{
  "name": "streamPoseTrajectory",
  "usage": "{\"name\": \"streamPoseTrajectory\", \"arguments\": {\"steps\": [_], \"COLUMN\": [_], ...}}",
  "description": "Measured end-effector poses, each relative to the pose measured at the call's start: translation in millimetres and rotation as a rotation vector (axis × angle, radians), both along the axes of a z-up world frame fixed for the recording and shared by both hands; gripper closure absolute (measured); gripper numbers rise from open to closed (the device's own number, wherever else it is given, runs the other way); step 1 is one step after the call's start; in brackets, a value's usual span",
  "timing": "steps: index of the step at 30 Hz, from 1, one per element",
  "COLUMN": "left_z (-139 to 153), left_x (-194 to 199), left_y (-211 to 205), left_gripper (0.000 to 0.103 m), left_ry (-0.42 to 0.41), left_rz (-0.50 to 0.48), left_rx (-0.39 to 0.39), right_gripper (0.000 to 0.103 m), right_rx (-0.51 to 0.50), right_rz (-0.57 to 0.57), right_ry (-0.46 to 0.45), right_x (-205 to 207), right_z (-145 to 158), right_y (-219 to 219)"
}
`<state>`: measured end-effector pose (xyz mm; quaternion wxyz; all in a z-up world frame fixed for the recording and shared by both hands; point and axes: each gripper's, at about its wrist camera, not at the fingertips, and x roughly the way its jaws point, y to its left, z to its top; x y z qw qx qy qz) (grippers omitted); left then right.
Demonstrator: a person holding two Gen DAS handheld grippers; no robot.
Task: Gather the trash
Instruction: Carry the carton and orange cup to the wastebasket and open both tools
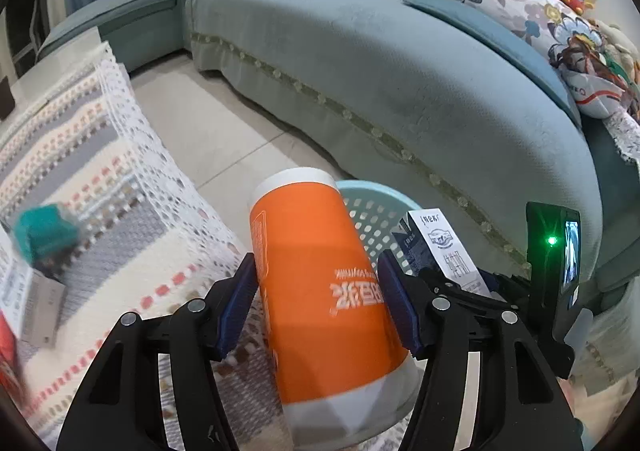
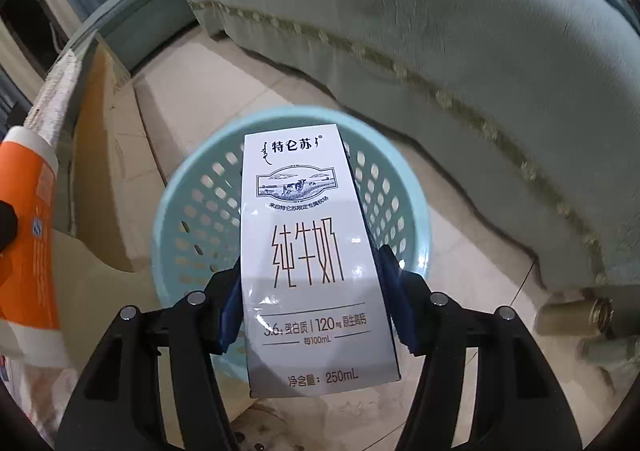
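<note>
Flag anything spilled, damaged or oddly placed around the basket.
No spill or damage shows. The orange cup is held upside down in the left tool; the milk carton in the right tool hangs over the blue basket.

Orange paper cup (image 1: 320, 291) with white rim and white base, printed lettering upside down, tilted with its mouth toward upper left, filling the lower centre of the left wrist view; pinched at mid-height between blue pads. White milk carton (image 2: 312, 263), cow picture and dark lettering facing up, long axis running up the centre of the right wrist view, gripped on both narrow sides. Pale blue perforated basket (image 2: 192, 187) on the tiled floor, directly behind the carton, centre frame.
</note>
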<state>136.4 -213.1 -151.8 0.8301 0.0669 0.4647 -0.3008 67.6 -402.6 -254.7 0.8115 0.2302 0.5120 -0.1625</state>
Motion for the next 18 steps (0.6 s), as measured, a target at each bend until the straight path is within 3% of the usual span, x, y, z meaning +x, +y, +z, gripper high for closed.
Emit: {"name": "streamPoseTrajectory", "arguments": {"steps": [3, 18], "left_z": [-3.9, 20.6], "left_x": [4.3, -13.6], "left_y": [2.1, 40.5], "left_gripper": [0.037, 0.034], "left_ry": [0.031, 0.009], "left_rz": [0.016, 0.060], "left_rx": [-0.014, -0.051], "right_gripper": [0.045, 0.045], "right_rx": [-0.008, -0.015], "right_rz": [-0.014, 0.042], "right_ry": [0.017, -0.051], "right_x": [0.5, -14.5], "right_z": [-6.1, 25.8], "right_y": [-1.1, 15.0]}}
